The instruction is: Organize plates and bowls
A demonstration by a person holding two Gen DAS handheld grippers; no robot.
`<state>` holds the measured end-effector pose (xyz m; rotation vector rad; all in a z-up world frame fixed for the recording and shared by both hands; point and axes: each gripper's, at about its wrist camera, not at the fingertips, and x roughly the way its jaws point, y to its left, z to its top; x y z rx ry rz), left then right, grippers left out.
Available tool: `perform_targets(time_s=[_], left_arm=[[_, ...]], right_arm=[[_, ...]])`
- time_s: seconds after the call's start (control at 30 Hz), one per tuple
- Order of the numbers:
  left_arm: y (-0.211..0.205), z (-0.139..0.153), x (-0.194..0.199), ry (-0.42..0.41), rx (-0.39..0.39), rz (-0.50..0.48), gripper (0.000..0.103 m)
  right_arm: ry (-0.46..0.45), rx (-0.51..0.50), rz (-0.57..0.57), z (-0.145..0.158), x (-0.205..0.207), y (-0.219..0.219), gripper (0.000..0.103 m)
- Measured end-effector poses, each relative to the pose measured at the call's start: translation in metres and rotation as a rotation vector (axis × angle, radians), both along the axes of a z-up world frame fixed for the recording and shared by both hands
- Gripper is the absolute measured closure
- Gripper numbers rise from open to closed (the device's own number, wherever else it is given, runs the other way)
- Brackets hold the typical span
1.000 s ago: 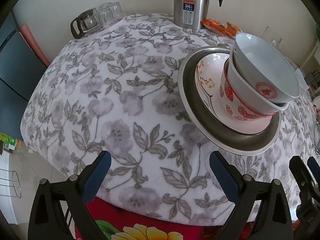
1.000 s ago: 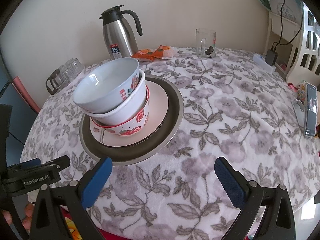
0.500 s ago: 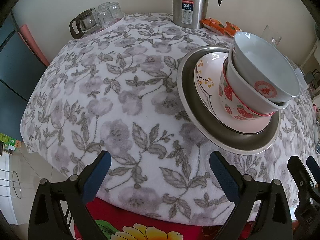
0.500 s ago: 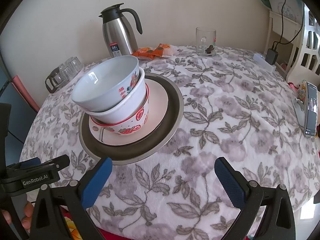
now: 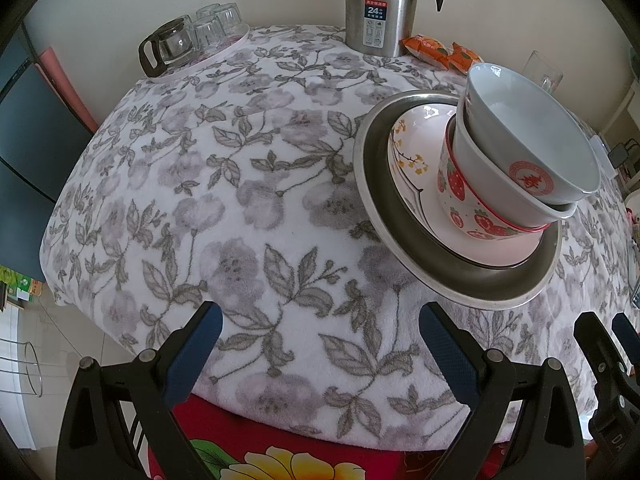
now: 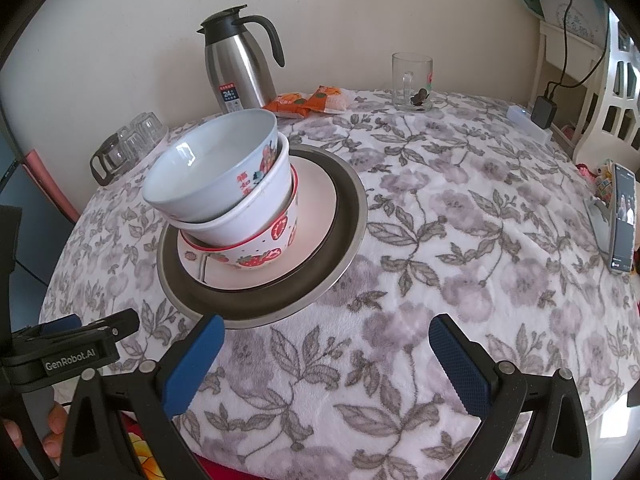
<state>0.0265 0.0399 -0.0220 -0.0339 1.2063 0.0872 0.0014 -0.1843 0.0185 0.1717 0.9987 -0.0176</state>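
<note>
A stack stands on the flowered tablecloth: a steel plate (image 5: 472,280) (image 6: 344,216), a pinkish flower-painted plate (image 5: 404,152) (image 6: 316,196) on it, then a strawberry bowl (image 5: 460,196) (image 6: 276,244), a white bowl (image 6: 256,216) and a pale blue-white bowl (image 5: 532,148) (image 6: 208,168) nested on top, leaning. My left gripper (image 5: 320,340) is open and empty at the table's near edge, left of the stack. My right gripper (image 6: 326,344) is open and empty just in front of the stack's right side.
A steel thermos jug (image 5: 378,4) (image 6: 236,68) and orange snack packets (image 6: 308,102) stand at the back. Upturned glasses with a glass pot (image 5: 188,36) sit back left. A glass mug (image 6: 412,80), charger (image 6: 542,112) and phone (image 6: 622,216) are on the right.
Both grippers have drifted only slightly; the stack sits marginally lower in the right wrist view. Nothing was taken hold of or let go.
</note>
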Motion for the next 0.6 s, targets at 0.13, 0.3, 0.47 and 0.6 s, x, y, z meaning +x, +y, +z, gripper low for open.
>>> perform_targets(time_s=[0.13, 0.3, 0.47, 0.6], left_arm=[[-0.0001, 0.0001, 0.0000, -0.002, 0.002, -0.001, 0.004], [-0.0009, -0.0002, -0.0019, -0.007, 0.007, -0.002, 0.004], [-0.0007, 0.0018, -0.0024, -0.012, 0.008, -0.001, 0.004], [-0.0015, 0.0029, -0.0023, -0.012, 0.003, -0.007, 0.004]], right_arm=[[0.001, 0.000, 0.000, 0.0003, 0.0004, -0.0003, 0.000], [0.002, 0.001, -0.001, 0.0002, 0.0005, -0.0005, 0.000], [0.004, 0.004, -0.004, -0.0016, -0.0009, -0.0018, 0.000], [0.003, 0.004, -0.004, -0.0012, -0.0004, -0.0022, 0.000]])
